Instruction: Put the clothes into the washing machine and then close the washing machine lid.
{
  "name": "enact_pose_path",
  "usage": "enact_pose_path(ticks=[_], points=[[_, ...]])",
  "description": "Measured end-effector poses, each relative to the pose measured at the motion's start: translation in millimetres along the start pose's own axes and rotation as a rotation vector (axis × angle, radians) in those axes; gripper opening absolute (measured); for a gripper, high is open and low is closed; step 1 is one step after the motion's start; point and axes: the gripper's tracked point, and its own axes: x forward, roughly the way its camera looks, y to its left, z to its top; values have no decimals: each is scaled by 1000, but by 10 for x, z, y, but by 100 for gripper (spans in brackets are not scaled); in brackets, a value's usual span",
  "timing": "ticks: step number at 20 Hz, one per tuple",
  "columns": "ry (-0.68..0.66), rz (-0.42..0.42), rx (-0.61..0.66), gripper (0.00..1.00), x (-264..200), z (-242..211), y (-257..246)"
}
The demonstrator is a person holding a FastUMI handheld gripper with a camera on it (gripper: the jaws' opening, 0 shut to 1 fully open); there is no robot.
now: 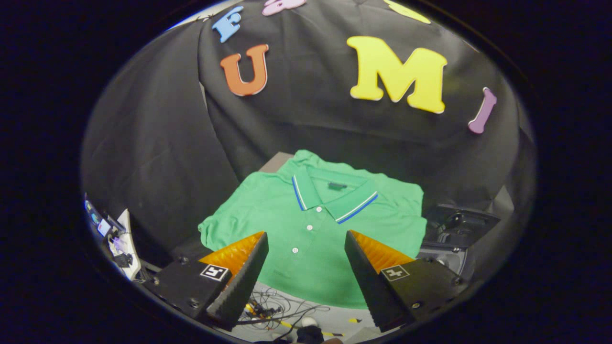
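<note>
I am holding the gripper (306,239) level with its two fingers (248,267) spread wide apart, pointing forward and slightly downward, pressing on nothing, and gripping nothing between them.

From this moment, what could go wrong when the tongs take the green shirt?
1. The tongs are open above the shirt, which lies spread flat. A pinch may catch just one layer, so the rest could trail and snag.
2. The shirt hangs over the table's front edge, with cables on the floor below. If it slips, it may fall among them.
</note>
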Motion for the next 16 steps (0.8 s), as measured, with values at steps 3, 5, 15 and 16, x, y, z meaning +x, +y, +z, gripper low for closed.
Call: enact_pose_path(ticks=[3, 5, 15, 16], points=[[142, -22, -21, 100, 315, -3, -20], [226, -47, 7, 100, 484, -49, -59], [465, -99, 205, 96, 748, -109, -45], [485, -101, 190, 95, 739, -101, -27]])
